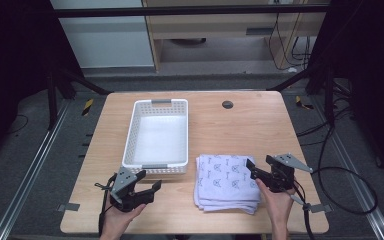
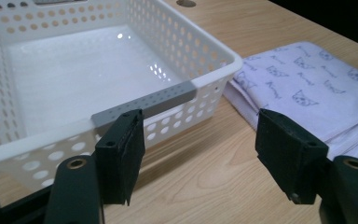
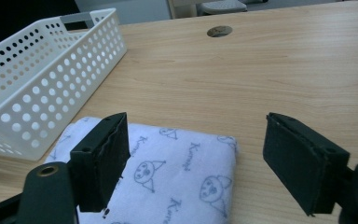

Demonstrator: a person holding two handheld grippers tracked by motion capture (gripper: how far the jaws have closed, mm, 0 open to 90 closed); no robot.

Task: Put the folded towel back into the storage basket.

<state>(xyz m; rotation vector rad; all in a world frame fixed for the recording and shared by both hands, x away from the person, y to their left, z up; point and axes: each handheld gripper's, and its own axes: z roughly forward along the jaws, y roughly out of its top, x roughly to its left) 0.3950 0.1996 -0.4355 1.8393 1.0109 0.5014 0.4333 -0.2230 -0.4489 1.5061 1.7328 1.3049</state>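
1. Holding the near edge of the scene: left gripper (image 1: 147, 185), jaws apart with nothing between them, just short of the basket's near end; right gripper (image 1: 253, 169), jaws apart with nothing between them, at the right edge of the towel stack.
2. Surface: light wood-grain table (image 1: 240, 125), rounded corners, one round cable port (image 1: 227, 104) toward the far side.
3. Folded towel stack (image 1: 227, 182): pale lilac cloth, near right part of the table, just beside the basket's near right corner.
4. White perforated basket (image 1: 131, 135): long axis running away from the person, grey grip strips at both ends, nothing inside.
5. Room beyond: dark floor with metal rails either side, black stand legs, a pale wooden cabinet (image 1: 220, 30) and loose cables at the far right.
6. Writing: the right gripper view shows cat faces and slanted script on the towel (image 3: 168, 182); the words are too small to read.
7. View differences: the left gripper view gives the glossy basket floor (image 2: 74, 79) and the towel layers edge-on (image 2: 354, 135); the high view alone gives the room.
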